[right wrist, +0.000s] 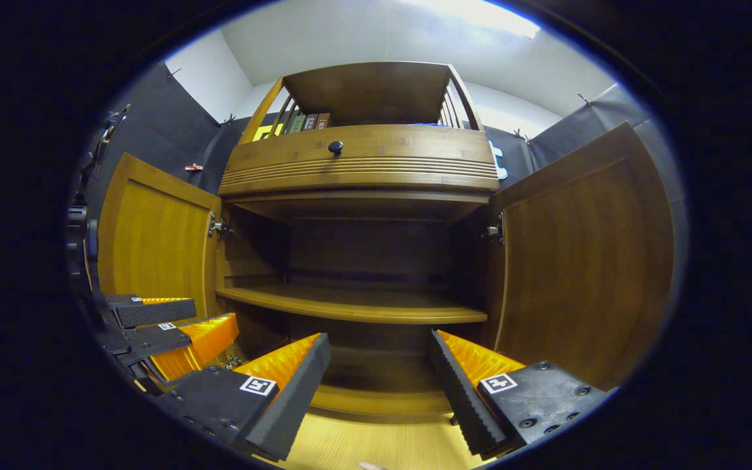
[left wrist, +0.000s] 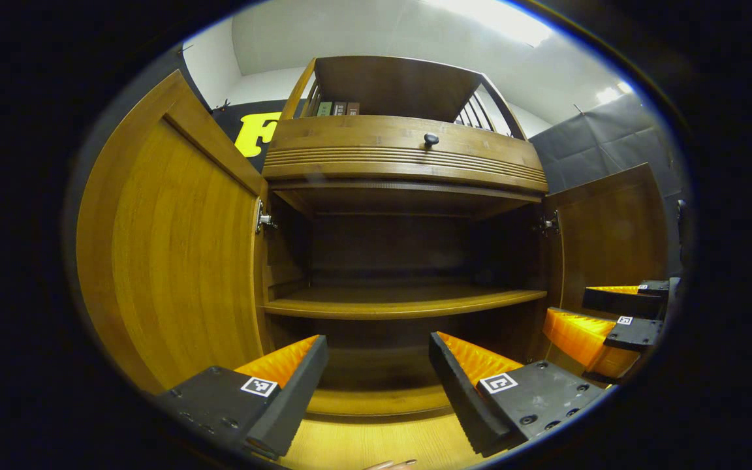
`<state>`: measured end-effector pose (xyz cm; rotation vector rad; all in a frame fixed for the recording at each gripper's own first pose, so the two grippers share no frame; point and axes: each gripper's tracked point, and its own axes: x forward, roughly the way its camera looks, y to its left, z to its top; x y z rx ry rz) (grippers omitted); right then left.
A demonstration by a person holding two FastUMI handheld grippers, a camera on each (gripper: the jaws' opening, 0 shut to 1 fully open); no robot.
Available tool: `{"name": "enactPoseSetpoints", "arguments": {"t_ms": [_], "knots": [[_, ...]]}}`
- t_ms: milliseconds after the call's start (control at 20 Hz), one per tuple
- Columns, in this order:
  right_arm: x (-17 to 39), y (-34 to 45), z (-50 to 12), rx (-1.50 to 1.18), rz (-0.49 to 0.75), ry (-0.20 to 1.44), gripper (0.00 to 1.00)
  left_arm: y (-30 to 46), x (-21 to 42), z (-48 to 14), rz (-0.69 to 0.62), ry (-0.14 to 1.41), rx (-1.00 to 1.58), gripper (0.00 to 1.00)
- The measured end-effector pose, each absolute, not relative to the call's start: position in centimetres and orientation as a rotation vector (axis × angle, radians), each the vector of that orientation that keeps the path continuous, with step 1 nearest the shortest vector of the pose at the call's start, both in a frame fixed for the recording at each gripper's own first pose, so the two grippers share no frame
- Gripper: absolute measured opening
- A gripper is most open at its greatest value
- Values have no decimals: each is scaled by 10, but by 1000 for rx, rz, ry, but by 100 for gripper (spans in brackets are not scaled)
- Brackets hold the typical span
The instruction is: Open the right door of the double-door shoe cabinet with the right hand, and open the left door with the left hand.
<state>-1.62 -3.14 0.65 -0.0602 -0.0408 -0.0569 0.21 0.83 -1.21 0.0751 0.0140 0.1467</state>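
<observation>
Already both doors of the shoe cabinet stand swung outward, and its dark interior faces both cameras. In the left gripper view, the left door fills the left side, hinged at a metal hinge and angled well away from the cabinet front. Just right of it the left gripper points into the opening with its fingers spread wide apart and nothing between them; they touch neither door. Beyond the gap lies the bare middle shelf, and above it a drawer front with a small dark knob, topped by a railed upper shelf holding a few books. Farther right the right door stands open too, and in front of its lower edge the right gripper shows at the edge of the view, its fingers parted. In the right gripper view, the left gripper shows low on the left before the left door, then the right gripper reaches toward the shelf with its fingers wide apart and holding nothing, and the right door fills the right side, clear of them. A pale wooden floor lies under the fingers.
</observation>
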Motion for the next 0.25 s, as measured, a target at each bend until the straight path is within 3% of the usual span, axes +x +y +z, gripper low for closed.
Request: {"name": "enactPoseSetpoints", "arguments": {"t_ms": [250], "knots": [[-16,-32,8,-56,-55,-41,97,8,3,-13,142,15,77,99]]}}
